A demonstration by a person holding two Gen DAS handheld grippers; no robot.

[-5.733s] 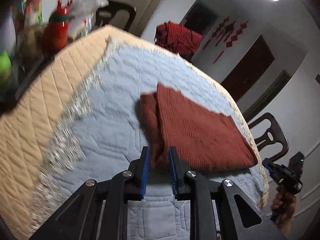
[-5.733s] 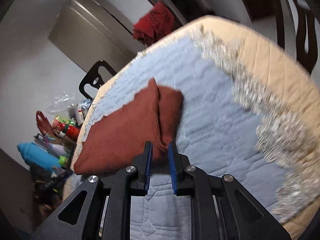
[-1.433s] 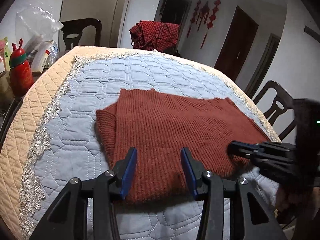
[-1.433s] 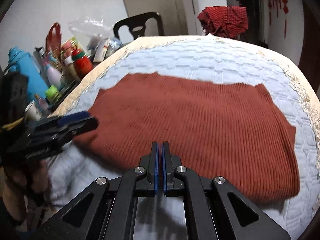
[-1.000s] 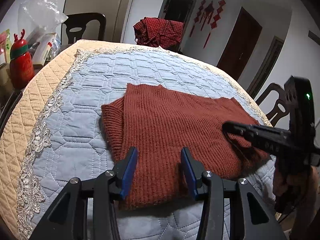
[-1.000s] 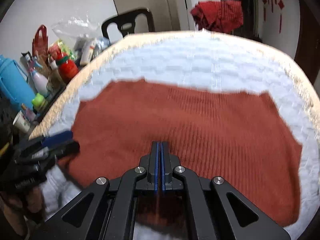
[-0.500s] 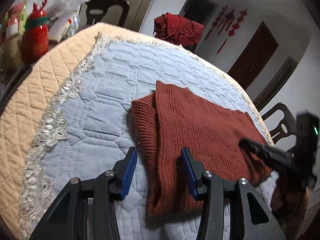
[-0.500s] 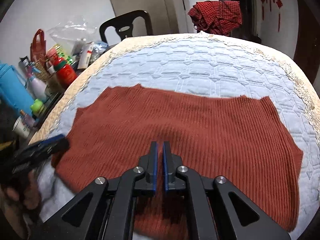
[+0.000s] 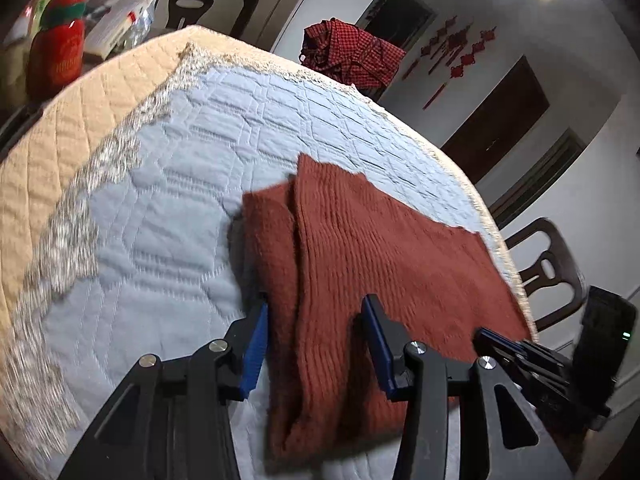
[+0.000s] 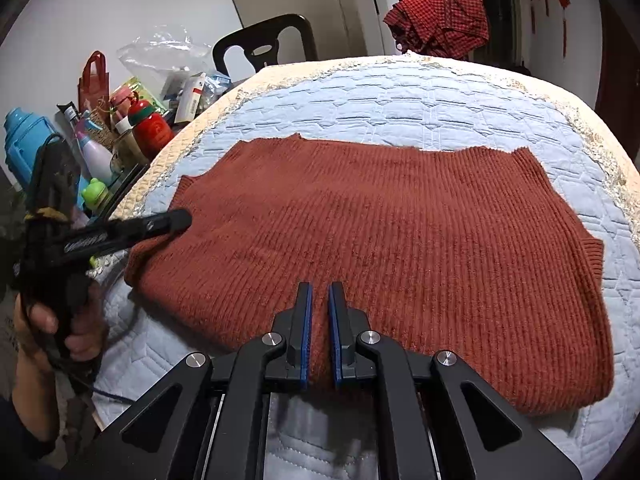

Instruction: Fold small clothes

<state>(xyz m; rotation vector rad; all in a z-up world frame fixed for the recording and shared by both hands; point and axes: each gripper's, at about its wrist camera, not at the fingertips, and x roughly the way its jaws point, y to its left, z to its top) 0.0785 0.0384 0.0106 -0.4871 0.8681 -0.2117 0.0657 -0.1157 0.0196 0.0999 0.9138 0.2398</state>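
Observation:
A rust-red ribbed knit garment (image 10: 380,232) lies folded flat on the blue quilted table cover (image 10: 400,100). In the left wrist view the garment (image 9: 360,264) shows a folded sleeve along its left side. My left gripper (image 9: 316,320) is open, its jaws straddling the garment's near left end; it also shows in the right wrist view (image 10: 176,220) at the garment's left edge. My right gripper (image 10: 320,304) is slightly open over the garment's near edge, with knit fabric between its jaws; it also shows in the left wrist view (image 9: 492,340).
A red checked cloth (image 10: 440,24) hangs on a chair at the far side. Bottles, a red reindeer bottle (image 10: 154,126), a blue flask (image 10: 24,144) and bags crowd a side surface at left. Dark chairs (image 9: 548,276) stand around the round table.
My right gripper has parted slightly from fully shut. My left gripper has swung leftward toward the garment's left end, staying open. The garment lies as before.

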